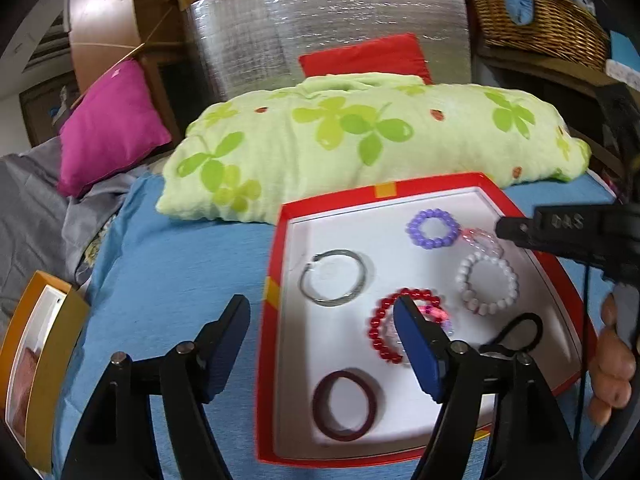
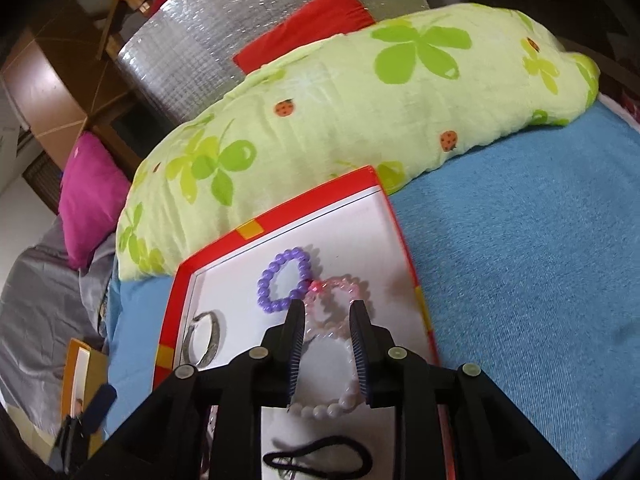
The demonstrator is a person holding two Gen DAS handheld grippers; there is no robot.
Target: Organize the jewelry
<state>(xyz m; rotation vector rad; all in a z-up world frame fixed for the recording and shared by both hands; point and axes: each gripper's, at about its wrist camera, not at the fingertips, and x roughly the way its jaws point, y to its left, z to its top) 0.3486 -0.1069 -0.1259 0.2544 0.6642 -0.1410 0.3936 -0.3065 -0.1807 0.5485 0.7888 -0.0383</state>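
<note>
My right gripper (image 2: 326, 316) hangs released over the pink bead bracelet (image 2: 340, 286) at the far right of the red tray (image 2: 404, 240). The left gripper (image 1: 320, 320) is likewise released. Risk: the touching purple bracelet (image 2: 280, 276) and white bracelet (image 2: 328, 410) may snag and lift together.

Bright, even indoor light, pretty soft overall

We get glare on the silver foil panel (image 1: 328, 28), faint shadows under the bracelets in the red tray (image 1: 276, 240), heavy fisheye bending, dark corners, slight blur.
</note>
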